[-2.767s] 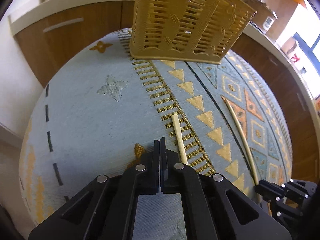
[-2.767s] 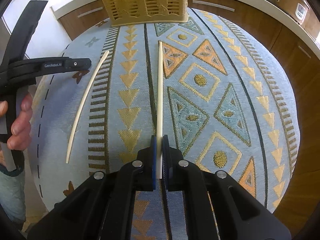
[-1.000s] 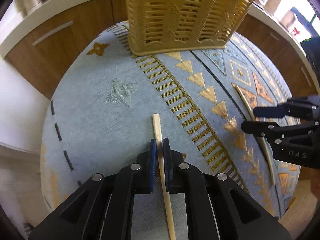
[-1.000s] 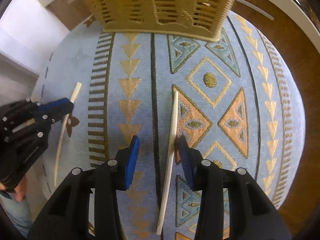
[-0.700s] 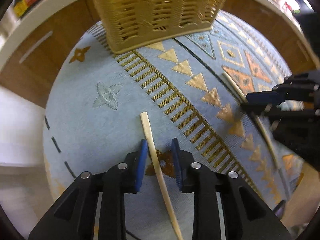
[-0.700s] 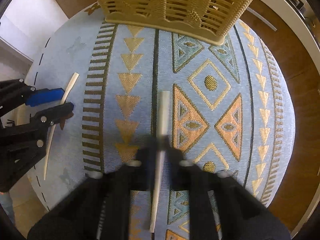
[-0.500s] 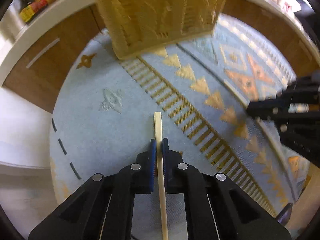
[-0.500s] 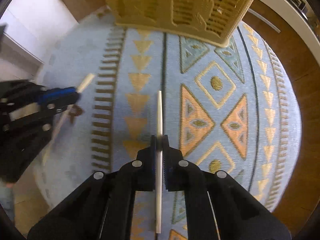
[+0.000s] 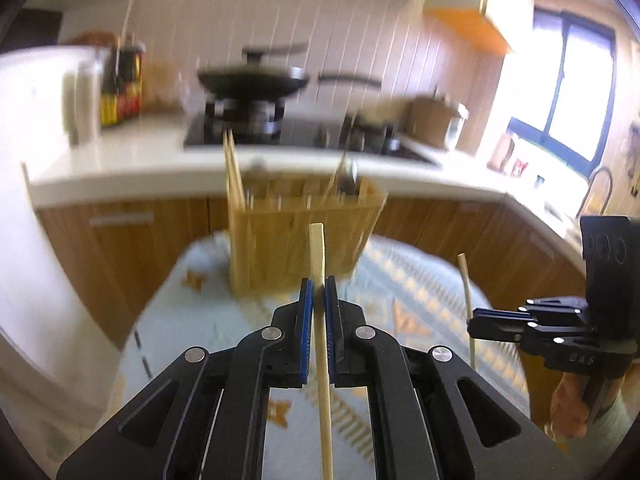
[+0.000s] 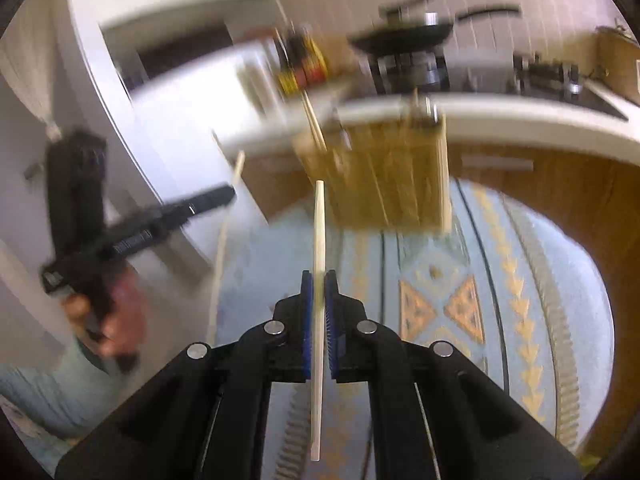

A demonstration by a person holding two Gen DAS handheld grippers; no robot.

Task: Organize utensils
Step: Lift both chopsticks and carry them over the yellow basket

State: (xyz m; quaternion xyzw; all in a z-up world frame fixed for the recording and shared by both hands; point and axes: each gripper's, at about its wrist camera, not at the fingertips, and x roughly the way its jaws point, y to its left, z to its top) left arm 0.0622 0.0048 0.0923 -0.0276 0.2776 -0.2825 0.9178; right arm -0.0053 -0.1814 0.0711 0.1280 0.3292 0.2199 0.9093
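Observation:
My left gripper [image 9: 319, 286] is shut on a tan chopstick [image 9: 320, 264], lifted off the table and pointing at the yellow slatted utensil basket [image 9: 296, 236]. My right gripper [image 10: 319, 278] is shut on a pale chopstick [image 10: 319, 220], also lifted, with the basket [image 10: 392, 172] ahead and slightly right. The basket holds several chopsticks [image 9: 234, 168] and some metal utensils [image 9: 348, 178]. Each view shows the other gripper: the right one [image 9: 476, 322] with its chopstick [image 9: 466, 284], and the left one [image 10: 228, 194] with its chopstick [image 10: 222, 248]. Both views are blurred.
The round table has a light blue patterned cloth [image 10: 500, 280]. Behind it runs a white counter [image 9: 120, 168] over wooden cabinets, with a stove and black pan [image 9: 254, 80] and sauce bottles [image 9: 122, 88].
Both grippers closed on their chopsticks, lifted them off the cloth and tilted up, so the kitchen counter and the basket's top now show.

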